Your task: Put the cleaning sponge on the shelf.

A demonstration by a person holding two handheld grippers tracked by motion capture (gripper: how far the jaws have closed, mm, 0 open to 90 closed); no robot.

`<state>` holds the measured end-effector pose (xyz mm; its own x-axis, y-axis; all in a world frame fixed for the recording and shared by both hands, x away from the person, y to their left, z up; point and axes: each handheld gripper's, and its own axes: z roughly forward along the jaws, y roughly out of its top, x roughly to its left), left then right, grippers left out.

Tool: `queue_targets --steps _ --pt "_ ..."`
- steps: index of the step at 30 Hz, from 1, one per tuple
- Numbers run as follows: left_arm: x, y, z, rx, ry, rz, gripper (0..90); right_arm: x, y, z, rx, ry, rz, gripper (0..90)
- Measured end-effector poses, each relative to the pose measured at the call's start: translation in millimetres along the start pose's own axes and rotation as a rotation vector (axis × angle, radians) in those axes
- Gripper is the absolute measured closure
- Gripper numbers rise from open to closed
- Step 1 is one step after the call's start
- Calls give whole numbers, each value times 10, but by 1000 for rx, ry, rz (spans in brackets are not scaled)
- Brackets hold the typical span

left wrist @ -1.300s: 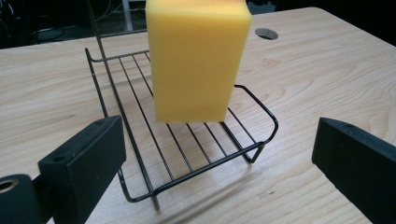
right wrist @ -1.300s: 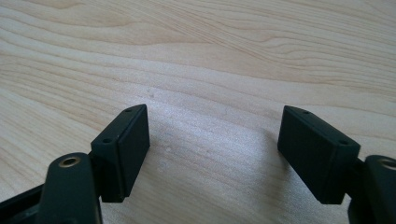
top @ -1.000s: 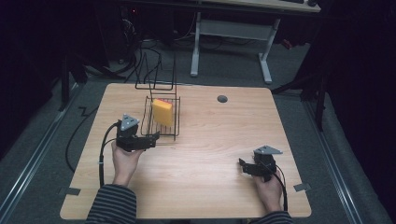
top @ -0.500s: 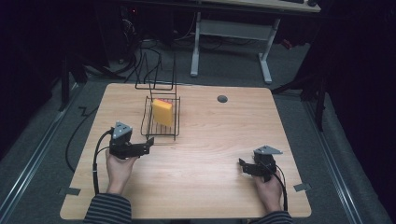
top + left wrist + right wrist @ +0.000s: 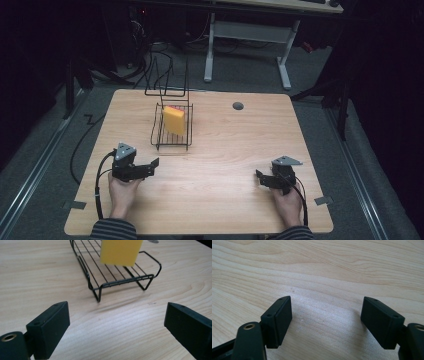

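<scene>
**Entry: yellow sponge in wire rack, left gripper backed off**

Item 1. Flat rectangular yellow sponge (image 5: 174, 120), standing on edge, upright, inside the black wire dish rack (image 5: 172, 142). The rack sits on the left-centre of the light wooden counter (image 5: 225, 150), long axis running away from the person.

Item 2. Left gripper (image 5: 150, 165), held low over the counter near the left front edge. Jaws stand wide apart with nothing between them; they have just been closing a little, on no object. In the left gripper view the rack's near end (image 5: 120, 283) lies straight ahead of the jaws and the sponge (image 5: 121, 252) stands beyond it, apart from both pads.

Item 3. Right gripper (image 5: 261, 177), near the right front of the counter. Jaws open, bare wood between them.

Governing relation: the sponge lies ahead of the left gripper and slightly to its right, clear of it. The left hand is much the nearer; the right is well apart, across the counter. Any return to the sponge would likely fall to the left.
</scene>
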<state>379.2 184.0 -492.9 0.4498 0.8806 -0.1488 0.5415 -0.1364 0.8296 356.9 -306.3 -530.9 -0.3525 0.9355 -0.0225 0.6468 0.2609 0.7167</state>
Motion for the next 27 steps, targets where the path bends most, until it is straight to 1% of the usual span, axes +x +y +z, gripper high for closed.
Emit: queue_targets --steps 5,7,8,12,16,19,21,23,24,27 --pt "19 -127 52 35 18 3 74 0 0 1 -1 0 0 253" --pt "27 -175 86 57 35 15 75 1 0 1 -1 0 1 253" --pt "26 -203 105 72 49 32 75 2 -1 0 0 0 3 254" --pt "27 -261 153 97 69 45 80 0 0 1 -1 0 0 253" --pt "25 -299 203 125 104 73 84 1 0 1 -1 0 1 253" --pt "32 -344 245 153 122 82 86 1 0 1 -1 0 2 254" --pt "27 -358 272 191 127 86 88 1 -1 1 -1 0 1 254" --pt "20 -359 271 190 127 89 81 3 -1 0 0 -1 5 254" --pt "28 -359 273 192 122 81 81 1 0 2 -1 0 1 254" --pt "29 -359 272 193 120 80 80 3 0 0 -1 0 4 253"
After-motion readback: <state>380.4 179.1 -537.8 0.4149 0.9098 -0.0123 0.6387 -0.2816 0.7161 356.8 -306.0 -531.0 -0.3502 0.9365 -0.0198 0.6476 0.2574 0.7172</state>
